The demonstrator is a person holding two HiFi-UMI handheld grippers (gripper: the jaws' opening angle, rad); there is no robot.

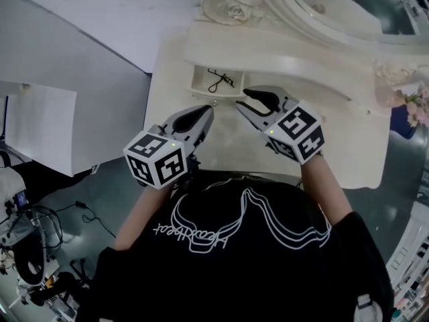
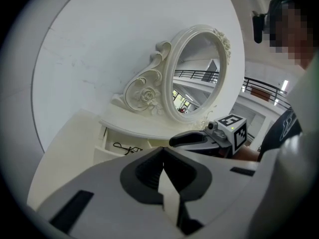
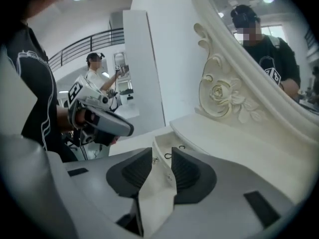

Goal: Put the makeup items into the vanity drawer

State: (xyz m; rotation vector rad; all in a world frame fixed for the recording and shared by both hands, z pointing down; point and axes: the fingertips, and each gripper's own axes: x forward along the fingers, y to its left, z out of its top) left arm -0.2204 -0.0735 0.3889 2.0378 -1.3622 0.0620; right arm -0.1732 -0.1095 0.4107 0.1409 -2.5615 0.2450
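- Looking down in the head view, the vanity drawer [image 1: 208, 96] stands open, and a black eyelash curler [image 1: 221, 80] lies inside it.
- In the left gripper view, the left hand-held gripper [image 2: 162, 152] is clenched, with nothing in it.
- In the right gripper view, the right hand-held gripper [image 3: 162, 151] is released and empty, facing the drawer.
- The curler seems light, stiff and slippery; its middle hinge is probably the safest hold.

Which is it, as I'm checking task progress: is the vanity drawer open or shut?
Open. The drawer is pulled out from the vanity front, and a thin black makeup item lies visible inside it.
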